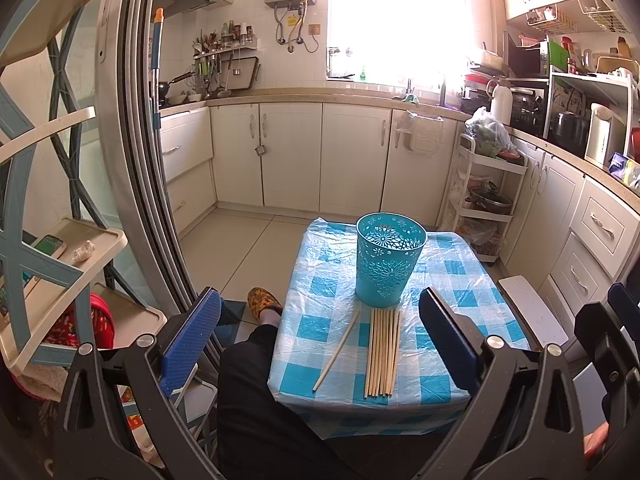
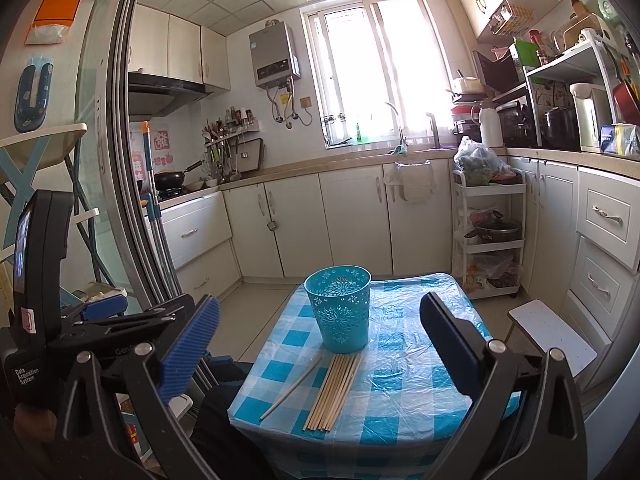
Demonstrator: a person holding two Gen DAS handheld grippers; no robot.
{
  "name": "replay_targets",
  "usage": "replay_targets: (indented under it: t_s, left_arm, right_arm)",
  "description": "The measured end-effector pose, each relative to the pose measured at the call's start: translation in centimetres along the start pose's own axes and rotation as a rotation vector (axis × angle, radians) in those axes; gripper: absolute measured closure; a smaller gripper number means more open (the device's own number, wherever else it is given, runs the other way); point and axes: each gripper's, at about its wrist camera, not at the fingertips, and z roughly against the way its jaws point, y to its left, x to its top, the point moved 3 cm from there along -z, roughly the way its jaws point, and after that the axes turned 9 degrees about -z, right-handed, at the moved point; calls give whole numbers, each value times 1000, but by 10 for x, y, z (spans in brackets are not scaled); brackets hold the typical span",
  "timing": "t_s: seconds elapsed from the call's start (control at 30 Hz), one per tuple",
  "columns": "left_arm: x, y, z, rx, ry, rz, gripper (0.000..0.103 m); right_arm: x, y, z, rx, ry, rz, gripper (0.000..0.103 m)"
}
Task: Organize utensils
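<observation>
left gripper (image 1: 320, 332) gaping wide, holding nothing | right gripper (image 2: 320, 344) likewise | chopsticks (image 1: 382, 354) lying before cup (image 1: 388, 260) | slipper (image 1: 264, 300) showing in left view only

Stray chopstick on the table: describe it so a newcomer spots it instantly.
Find the small table with the blue-and-white checked cover. A teal cutout basket stands on it, a neat bundle of chopsticks in front. The stray chopstick lies alone left of that bundle, angled, not parallel.
</observation>
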Motion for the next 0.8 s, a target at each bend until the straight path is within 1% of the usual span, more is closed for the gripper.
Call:
replay_targets:
  t_s: [0.23,0.4,0.63,0.73,0.8]
  left_arm:
    - [0,0,0,0,-1,1,8]
    - [0,0,0,0,0,1,8]
    - [-4,-4,-2,-8,5,-7,8]
    - [-7,-2,-19,-12,7,-19,8]
    - [-12,-4,-45,-29,51,-54,8]
  right_arm:
    - [-2,1,0,1,-9,1,7]
    - [-4,0,-2,10,12,-18,7]
    - [-7,-5,-7,1,-58,7,7]
    - [-8,-18,-26,-38,-17,1,7]
    - [-14,-32,-49,-77,57,5,7]
